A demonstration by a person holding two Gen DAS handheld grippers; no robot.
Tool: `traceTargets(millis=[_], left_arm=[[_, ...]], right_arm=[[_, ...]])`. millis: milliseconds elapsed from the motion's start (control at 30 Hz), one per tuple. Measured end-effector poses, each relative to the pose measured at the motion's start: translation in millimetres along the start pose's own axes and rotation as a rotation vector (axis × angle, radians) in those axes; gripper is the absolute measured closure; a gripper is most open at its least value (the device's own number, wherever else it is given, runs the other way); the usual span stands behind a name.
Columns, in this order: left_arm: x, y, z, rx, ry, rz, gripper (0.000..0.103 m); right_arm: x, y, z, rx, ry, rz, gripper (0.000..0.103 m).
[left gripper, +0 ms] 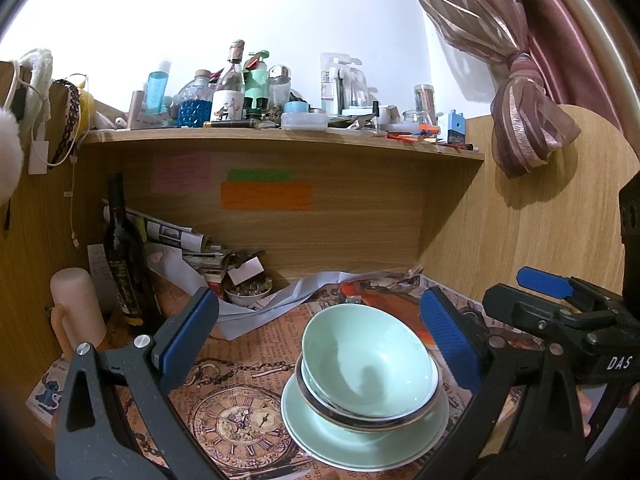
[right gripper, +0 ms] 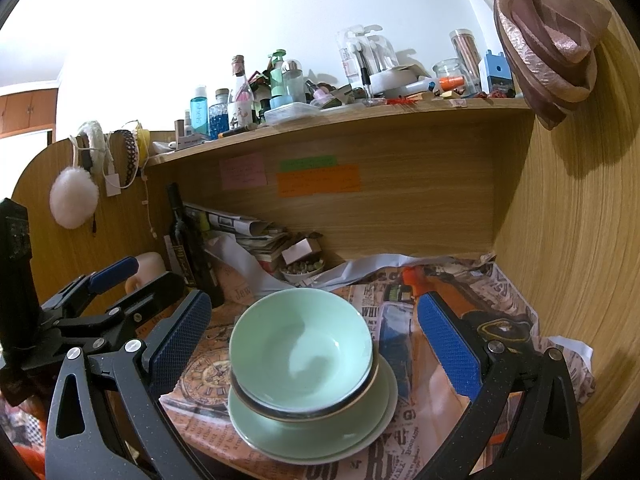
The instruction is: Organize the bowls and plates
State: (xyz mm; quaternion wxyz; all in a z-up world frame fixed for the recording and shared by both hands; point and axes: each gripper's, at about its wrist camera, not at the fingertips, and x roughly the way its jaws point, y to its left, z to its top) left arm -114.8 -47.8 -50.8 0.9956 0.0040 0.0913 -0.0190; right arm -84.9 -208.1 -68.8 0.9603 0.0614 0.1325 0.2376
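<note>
Both hand-held grippers hang spread and empty near the camera: the left hand-held gripper (left gripper: 316,340) and the right hand-held gripper (right gripper: 316,340) each frame the crockery without touching it. At six o'clock on the newspaper-covered bench (left gripper: 240,364) sits a finished-looking stack: a pale green bowl (left gripper: 366,364) nested in a dark-rimmed bowl (left gripper: 360,420) on a green plate (left gripper: 360,448), slightly off-centre. Stacking appears largely done; perhaps only straightening remains. A cluttered shelf (left gripper: 280,138) runs at twelve o'clock.
</note>
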Motion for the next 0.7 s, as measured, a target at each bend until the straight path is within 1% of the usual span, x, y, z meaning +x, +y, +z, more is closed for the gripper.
traceTargets(millis=[200, 700], left_arm=[[2.4, -2.2, 0.1, -0.002, 0.01, -0.016, 0.001], [4.9, -1.6, -0.6, -0.023, 0.016, -0.012, 0.0]], right_arm=[[-0.2, 0.4, 0.1, 0.001, 0.001, -0.002, 0.0], [2.1, -1.3, -3.3, 0.009, 0.01, -0.009, 0.0]])
